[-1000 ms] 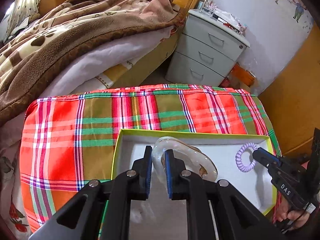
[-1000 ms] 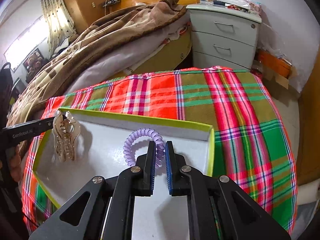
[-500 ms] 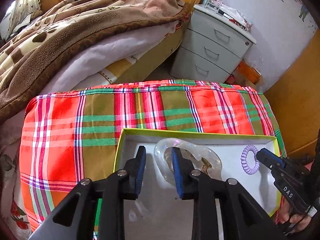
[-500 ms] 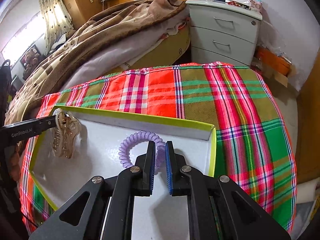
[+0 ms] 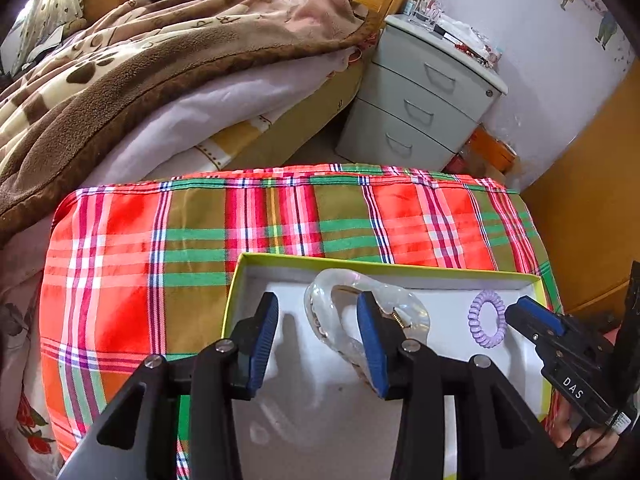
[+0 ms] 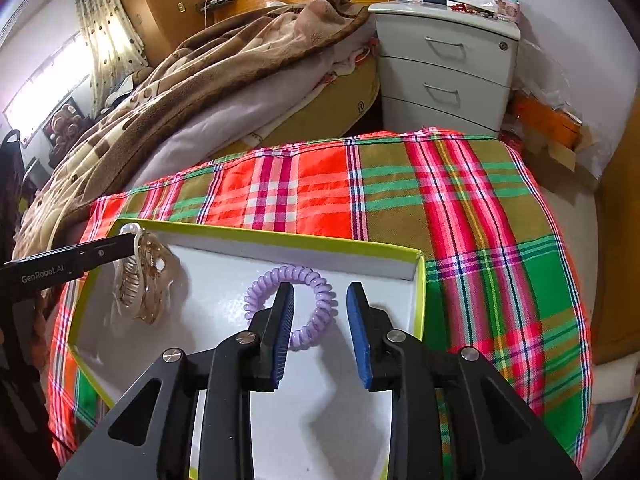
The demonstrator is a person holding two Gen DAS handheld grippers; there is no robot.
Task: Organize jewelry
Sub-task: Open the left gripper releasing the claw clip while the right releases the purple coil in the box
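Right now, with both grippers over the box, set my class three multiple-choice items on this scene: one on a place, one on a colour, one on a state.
1. Where does the spiral hair tie lie?
A. on the plaid cloth
B. inside the white box
C. on the nightstand

2. What colour is the spiral hair tie?
A. lilac
B. green
C. black

3. How do the fingers of the left gripper stand?
A. shut on the clear hair claw
B. shut on nothing
C. spread apart, clamping nothing

Key: 1 B, it rests on the box's white floor, inside the green rim; 2 A, its coils are pale purple in both views; 3 C, the blue pads stand wide apart, with the claw lying in the box near the right pad.
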